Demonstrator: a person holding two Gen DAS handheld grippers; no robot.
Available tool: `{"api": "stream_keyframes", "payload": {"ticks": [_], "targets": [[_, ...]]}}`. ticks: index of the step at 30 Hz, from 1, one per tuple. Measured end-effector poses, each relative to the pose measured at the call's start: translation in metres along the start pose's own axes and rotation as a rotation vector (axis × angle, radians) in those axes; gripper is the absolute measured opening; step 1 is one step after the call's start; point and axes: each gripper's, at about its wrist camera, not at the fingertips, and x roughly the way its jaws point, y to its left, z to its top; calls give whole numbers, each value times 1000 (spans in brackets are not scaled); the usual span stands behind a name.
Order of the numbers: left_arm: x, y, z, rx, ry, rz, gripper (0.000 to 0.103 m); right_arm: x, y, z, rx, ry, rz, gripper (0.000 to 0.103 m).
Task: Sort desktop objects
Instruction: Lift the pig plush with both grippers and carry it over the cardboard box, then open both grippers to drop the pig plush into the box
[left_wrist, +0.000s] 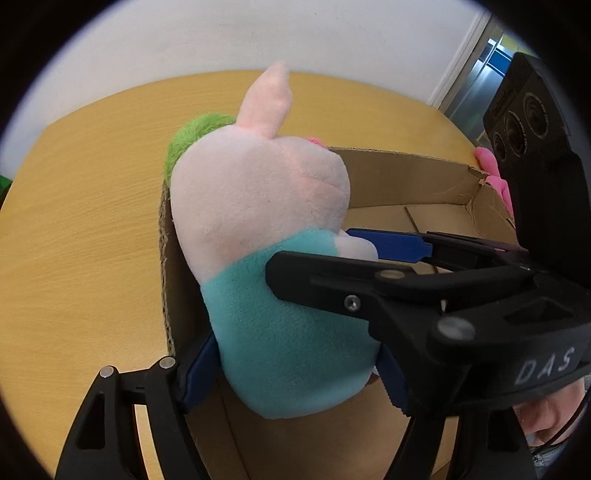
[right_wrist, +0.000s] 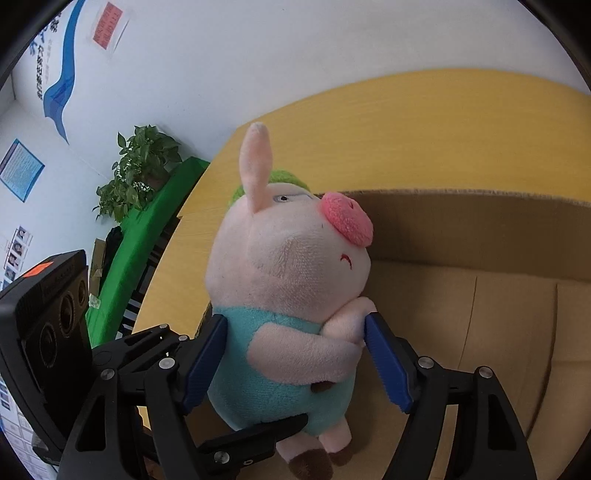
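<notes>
- The plush pig (right_wrist: 288, 291), pink with a teal body and a green tuft on its head, is held upright over the open cardboard box (right_wrist: 480, 240), close to the box's near-left corner; its feet hang free above the box floor.
- It is judged to be light, soft and easily squashed, not fragile and not slippery; the fleece should give good friction against the ribbed pads.
- The teal torso is judged the best place to take hold, being the thickest and firmest part; the ear, arms and legs are floppy and would let the toy swing.
- The left gripper (left_wrist: 295, 376) is closed on the lower torso, its blue pads pressed into the fabric on both sides.
- The right gripper (right_wrist: 295, 362) is seen straddling the torso at arm height; one pad touches the back and the other the pig's hand, with little visible squeezing, so whether it truly grips cannot be told.
- The box stands on the yellow wooden tabletop (left_wrist: 81, 229), towards its far right corner in the left wrist view; something pink (left_wrist: 495, 177) lies beyond the box's far wall.
- A potted plant (right_wrist: 136, 170) is seen off the tabletop's left edge.
</notes>
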Motion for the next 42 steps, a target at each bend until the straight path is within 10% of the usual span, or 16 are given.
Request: {"api": "stream_keyframes", "payload": {"ticks": [16, 22, 32, 38, 42], "targets": [[-101, -15, -64, -108, -216, 34, 77, 2, 21, 2, 69, 44, 6, 80], [-149, 4, -100, -101, -393, 64, 77, -101, 74, -28, -183, -124, -143, 103], [-207, -86, -153, -19, -625, 165, 79, -291, 119, -154, -410, -375, -340, 103], [-210, -112, -186, -76, -654, 90, 80, -336, 130, -217, -476, -437, -553, 103], [-213, -131, -204, -91, -665, 129, 80, -343, 126, -250, -466, -411, -545, 103]]}}
